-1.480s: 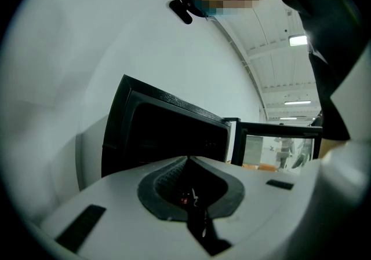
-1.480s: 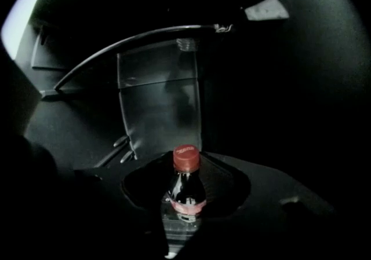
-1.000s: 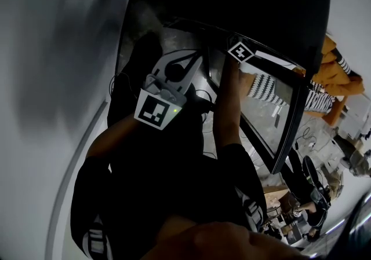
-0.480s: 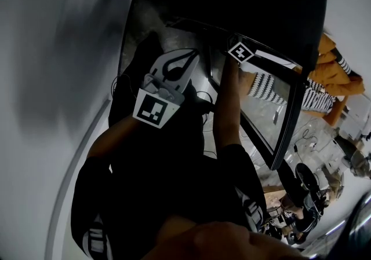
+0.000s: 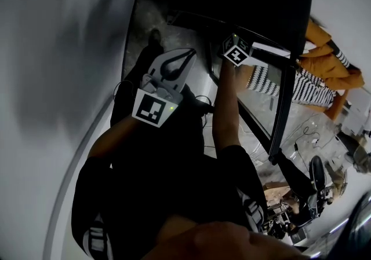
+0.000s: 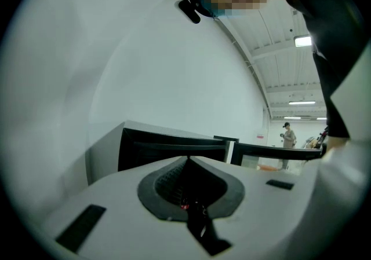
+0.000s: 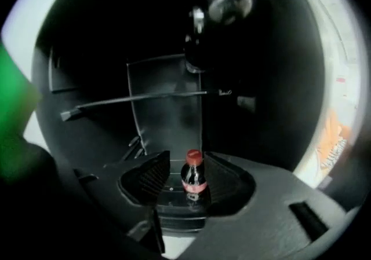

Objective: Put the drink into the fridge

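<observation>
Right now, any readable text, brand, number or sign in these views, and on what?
Nothing reads as words.
Label on the bottle: print too blurred to read.
On the left marker cube and the right marker cube: black-and-white square patterns only, no letters.
The red sign on the far wall: too small to read.

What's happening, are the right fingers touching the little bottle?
Apart. In the right gripper view, the right gripper has just been opening its fingers; the bottle stands free between them.

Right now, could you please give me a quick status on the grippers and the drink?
Left gripper shut, empty. Right gripper open, jaws just opening, bottle between, ungripped. Bottle upright inside fridge. Nothing seen blocking.
</observation>
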A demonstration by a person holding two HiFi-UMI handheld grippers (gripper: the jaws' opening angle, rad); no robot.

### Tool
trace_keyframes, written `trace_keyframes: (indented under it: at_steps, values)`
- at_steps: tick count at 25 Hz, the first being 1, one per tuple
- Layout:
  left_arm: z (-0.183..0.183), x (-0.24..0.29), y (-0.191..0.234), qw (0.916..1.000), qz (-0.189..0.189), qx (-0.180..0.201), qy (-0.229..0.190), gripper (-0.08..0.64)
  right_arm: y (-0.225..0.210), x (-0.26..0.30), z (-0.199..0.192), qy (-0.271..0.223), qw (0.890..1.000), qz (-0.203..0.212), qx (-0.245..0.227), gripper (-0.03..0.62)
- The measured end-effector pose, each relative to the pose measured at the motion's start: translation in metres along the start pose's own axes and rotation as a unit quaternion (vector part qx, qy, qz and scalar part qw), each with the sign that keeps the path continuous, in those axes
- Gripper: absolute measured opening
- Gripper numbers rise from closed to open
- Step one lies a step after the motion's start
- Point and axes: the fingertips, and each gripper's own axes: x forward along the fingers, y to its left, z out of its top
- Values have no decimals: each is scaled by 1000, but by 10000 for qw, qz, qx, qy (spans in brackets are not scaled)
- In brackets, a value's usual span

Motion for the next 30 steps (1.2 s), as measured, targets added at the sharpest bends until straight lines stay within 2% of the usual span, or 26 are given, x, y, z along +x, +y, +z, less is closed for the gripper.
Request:
trace_keyframes:
  at_steps: [4, 8, 11, 16, 23, 26, 30]
  values:
    - [10, -10, -16, 9997, 73, -211, 93, 6, -3, -24, -4, 91, 9999, 68, 95, 167]
    - [21, -28, -36, 9996, 155, -236, 75, 6, 7, -61, -2, 157, 9994, 284, 156, 116]
    - [22, -44, -54, 9993, 272, -238, 67, 6, 13, -93, -2, 173, 9985, 455, 234, 53]
    - [24, -70, -81, 9983, 522, -266, 50, 6, 20, -139, -6, 208, 9959, 798, 372, 8]
    - [42, -107, -98, 9957, 832, -400, 40, 6, 35, -198, 0, 361, 9916, 1149, 480, 2]
    - [57, -116, -94, 9953, 917, -293, -131, 6, 42, -220, 4, 331, 9905, 1221, 548, 3]
    - [62, -134, -85, 9952, 949, -202, -103, 6, 57, -250, 11, 270, 9897, 1278, 589, 3]
